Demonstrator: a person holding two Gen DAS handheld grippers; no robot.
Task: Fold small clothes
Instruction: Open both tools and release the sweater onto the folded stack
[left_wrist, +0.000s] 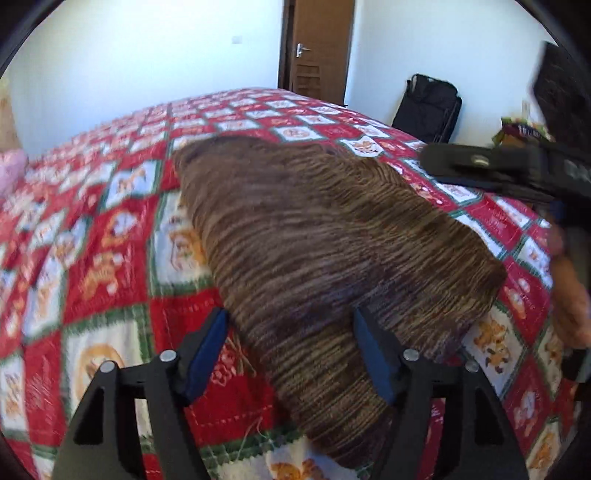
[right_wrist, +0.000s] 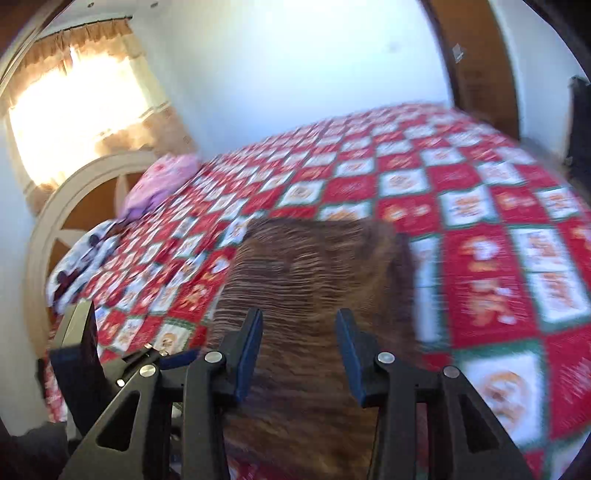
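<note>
A brown striped knit garment (left_wrist: 325, 236) lies folded on a red Christmas patchwork quilt (left_wrist: 110, 229). My left gripper (left_wrist: 291, 314) hovers over the garment's near end, open, its blue pads on either side and not pressing on the cloth. My right gripper (right_wrist: 298, 317) is also open above the same garment (right_wrist: 314, 266), with nothing pinched between its pads. In the left wrist view a black finger (left_wrist: 476, 162) of the right tool reaches in from the right, with a hand (left_wrist: 570, 295) behind it. Both views are blurred by motion.
The quilt (right_wrist: 480, 206) covers a wide bed. A pink pillow (right_wrist: 162, 181) and a patterned one (right_wrist: 85, 258) lie by the white headboard (right_wrist: 74, 192) under a curtained window. A brown door (left_wrist: 317, 48) and a black bag (left_wrist: 428, 107) stand past the bed's far side.
</note>
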